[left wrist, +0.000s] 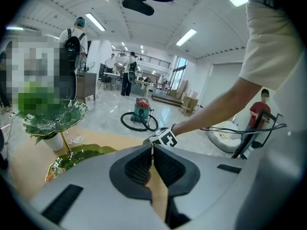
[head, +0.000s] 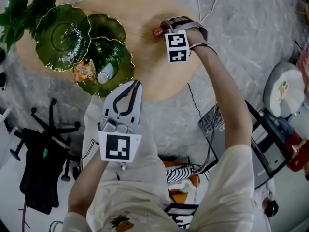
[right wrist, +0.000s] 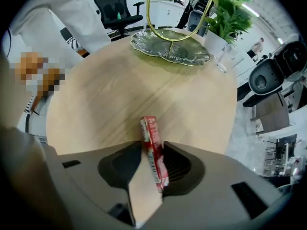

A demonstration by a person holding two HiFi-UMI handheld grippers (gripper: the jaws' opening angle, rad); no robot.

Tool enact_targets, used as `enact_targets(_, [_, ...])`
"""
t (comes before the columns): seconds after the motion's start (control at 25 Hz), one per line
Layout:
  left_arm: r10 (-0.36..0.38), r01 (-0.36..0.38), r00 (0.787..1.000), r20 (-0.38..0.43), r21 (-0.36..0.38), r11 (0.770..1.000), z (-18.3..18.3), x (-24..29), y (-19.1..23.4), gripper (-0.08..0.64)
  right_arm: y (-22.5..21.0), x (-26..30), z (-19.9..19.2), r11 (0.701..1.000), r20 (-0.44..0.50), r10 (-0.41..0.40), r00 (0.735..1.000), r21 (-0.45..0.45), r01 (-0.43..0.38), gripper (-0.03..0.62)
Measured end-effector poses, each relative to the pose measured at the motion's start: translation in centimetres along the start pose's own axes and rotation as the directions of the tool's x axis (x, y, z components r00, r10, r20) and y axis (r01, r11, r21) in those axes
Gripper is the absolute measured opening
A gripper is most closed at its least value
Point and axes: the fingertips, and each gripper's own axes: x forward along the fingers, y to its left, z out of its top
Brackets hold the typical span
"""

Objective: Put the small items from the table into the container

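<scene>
A: Right gripper (right wrist: 152, 146)?

B: Pointing down over the round pale wooden table (head: 145, 76). Jaw tips are clamped on a slim red foil snack packet (right wrist: 151, 133), which stands on its long edge between them. Can't tell whether the packet still touches the wood.

A: Position relative to the container?

B: The packet is near the table's right edge, well apart from the green leaf-shaped tiered dish with gold rim (head: 116, 33). The dish's lower bowl holds an orange snack packet (head: 84, 71) and, just beside it, a small white bottle (head: 105, 75).

A: Left gripper (left wrist: 152, 150)?

B: Jaws together, nothing between them. It is held off the table's near edge, aimed toward the dish.
</scene>
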Motion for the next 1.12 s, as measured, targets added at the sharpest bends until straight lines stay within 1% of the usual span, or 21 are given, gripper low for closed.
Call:
enact_targets(0.04, [0.001, -0.001, 1.0, 0.001, -0.004, 1.0, 0.0, 0.0, 0.0, 0.011, 0.0, 0.0, 0.0, 1.0, -0.007, -0.002, 1.0, -0.006, 0.002, 0.082])
enact_targets(0.08, [0.001, -0.001, 1.0, 0.003, -0.006, 1.0, 0.1, -0.1, 0.0, 0.011, 0.1, -0.1, 0.0, 1.0, -0.011, 0.0, 1.0, -0.003, 0.0, 0.052])
enact_targets(0.2, [-0.001, 0.001, 1.0, 0.008, -0.001, 1.0, 0.4, -0.3, -0.1, 0.011, 0.2, -0.4, 0.3, 0.999, 0.002, 0.001, 1.0, 0.047, -0.001, 0.049])
enact_targets(0.36, [-0.011, 0.011, 1.0, 0.014, 0.02, 1.0, 1.1, -0.9, -0.4, 0.011, 0.7, -1.8, 1.2, 0.991, 0.033, -0.035, 0.999, 0.132, 0.03, 0.048])
enact_targets(0.52, [-0.004, 0.003, 1.0, 0.021, 0.022, 1.0, 2.2, -1.9, -0.4, 0.011, 0.9, -4.3, 2.4, 0.964, 0.088, -0.067, 0.994, 0.263, 0.042, 0.048])
enact_targets(0.6, [0.007, -0.007, 0.999, 0.035, -0.001, 1.0, 3.0, -2.5, -0.4, 0.009, 1.1, -5.8, 3.0, 0.941, 0.117, -0.079, 0.99, 0.336, 0.036, 0.048])
enact_targets(0.68, [0.017, -0.016, 0.999, 0.049, -0.02, 1.0, 3.7, -3.1, -0.2, 0.011, 1.0, -7.6, 3.6, 0.91, 0.145, -0.105, 0.984, 0.414, 0.036, 0.048])
enact_targets(0.72, [0.02, -0.019, 0.998, 0.058, -0.021, 1.0, 4.2, -3.5, -0.3, 0.009, 0.9, -8.5, 4.0, 0.889, 0.16, -0.123, 0.979, 0.456, 0.037, 0.048])
enact_targets(0.8, [0.022, -0.021, 0.997, 0.076, -0.017, 1.0, 5.2, -4.6, -0.5, 0.009, 0.7, -10.8, 4.5, 0.836, 0.186, -0.174, 0.967, 0.547, 0.045, 0.048])
enact_targets(0.92, [0.025, -0.022, 0.997, 0.08, -0.037, 0.999, 6.5, -6.8, -0.6, 0.009, 0.3, -15.3, 6.0, 0.745, 0.23, -0.265, 0.936, 0.666, 0.047, 0.048])
enact_targets(0.96, [0.02, -0.018, 0.997, 0.078, -0.03, 0.999, 7.0, -7.6, -0.6, 0.011, 0.2, -16.9, 6.6, 0.718, 0.249, -0.292, 0.923, 0.695, 0.04, 0.048])
enact_targets(1.04, [0.008, -0.008, 0.997, 0.077, 0.0, 1.0, 8.2, -9.3, -0.8, 0.009, 0.5, -20.2, 7.8, 0.675, 0.272, -0.339, 0.901, 0.737, 0.031, 0.048])
enact_targets(1.12, [0.001, -0.003, 0.997, 0.079, 0.023, 1.0, 9.4, -10.8, -0.9, 0.009, 1.1, -23.0, 8.6, 0.633, 0.27, -0.385, 0.883, 0.773, 0.04, 0.048])
